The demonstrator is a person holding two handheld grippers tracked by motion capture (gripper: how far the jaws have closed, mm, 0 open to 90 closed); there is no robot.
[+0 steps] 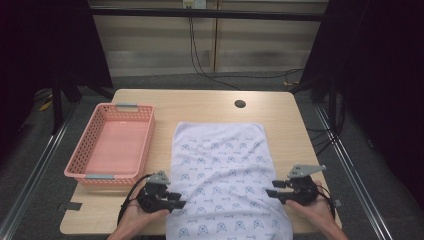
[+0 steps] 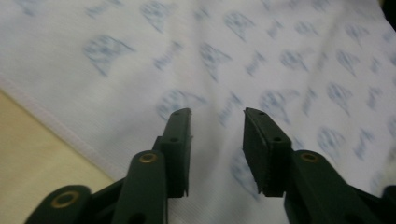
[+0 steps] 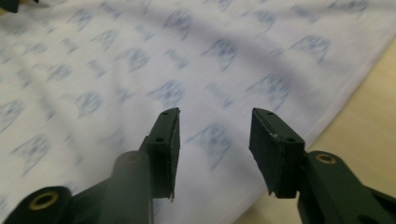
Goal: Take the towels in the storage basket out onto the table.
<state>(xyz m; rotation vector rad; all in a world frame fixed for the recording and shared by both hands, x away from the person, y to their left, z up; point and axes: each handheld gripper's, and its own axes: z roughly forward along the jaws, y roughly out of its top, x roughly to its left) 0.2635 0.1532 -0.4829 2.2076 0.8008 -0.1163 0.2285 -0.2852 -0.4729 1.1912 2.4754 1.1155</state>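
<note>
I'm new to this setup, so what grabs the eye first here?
The white patterned cloth spread down the middle of the wooden table, its near end hanging over the edge. The left gripper and right gripper flank it, jaws open. A pink basket sits at the left.

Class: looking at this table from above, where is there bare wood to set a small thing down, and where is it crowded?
Free: the far strip beyond the cloth around the dark hole, and the right edge beside the cloth. Crowded: the basket at left.

The high view looks forward and down on the whole table [image 1: 210, 102] from above the person's side. Both gripper views look closely along their own tongs at the patterned towel [image 1: 222, 165], which all three share.
</note>
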